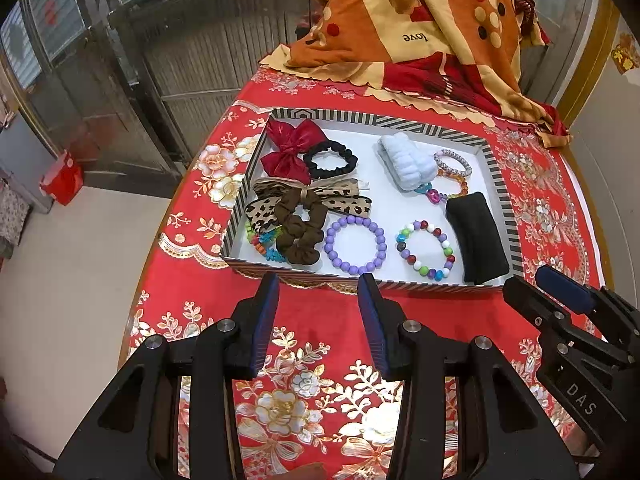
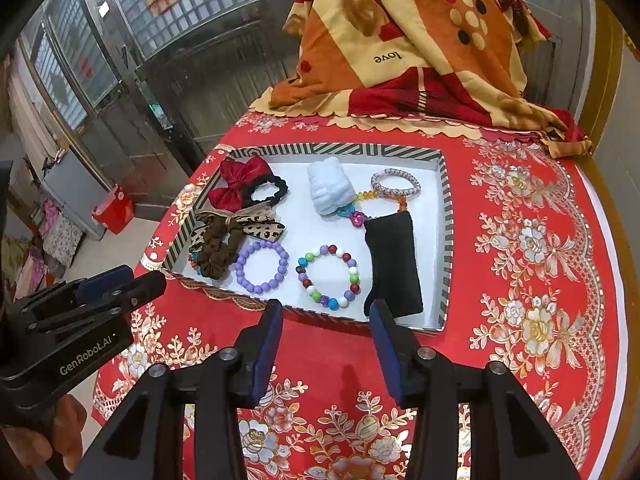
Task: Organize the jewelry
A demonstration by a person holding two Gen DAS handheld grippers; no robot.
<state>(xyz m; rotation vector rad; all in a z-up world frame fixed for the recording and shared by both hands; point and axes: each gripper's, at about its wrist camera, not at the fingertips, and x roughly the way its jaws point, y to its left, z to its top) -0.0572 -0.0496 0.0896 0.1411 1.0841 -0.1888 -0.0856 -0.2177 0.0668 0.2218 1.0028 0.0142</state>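
Nearest the cameras, the left hand-held gripper (image 1: 318, 280) hangs released over the red floral-cloth tabletop (image 1: 312, 320), its blue-padded jaws spread apart with nothing between them. The right hand-held gripper (image 2: 326, 306) is likewise released and empty, just short of the near rim of the shallow white tray with black-and-white striped walls (image 2: 442, 240).

Inside the tray, along the near side, lie a purple bead bracelet (image 1: 355, 245), a multicoloured bead bracelet (image 1: 425, 249) and a folded black fabric pouch (image 1: 476, 238), each apart from the next. To the left, a brown scrunchie (image 1: 300, 236) overlaps a leopard-print ribbon bow (image 1: 308, 200).

Farther back sit a red satin bow (image 1: 290, 150) touching a black scrunchie (image 1: 330, 159), a pale blue fluffy hair clip (image 1: 406, 160) and a silvery braided bangle (image 1: 453, 162).

Beyond the tray, a crumpled orange, cream and red blanket (image 1: 408, 28) is heaped on the far tabletop.
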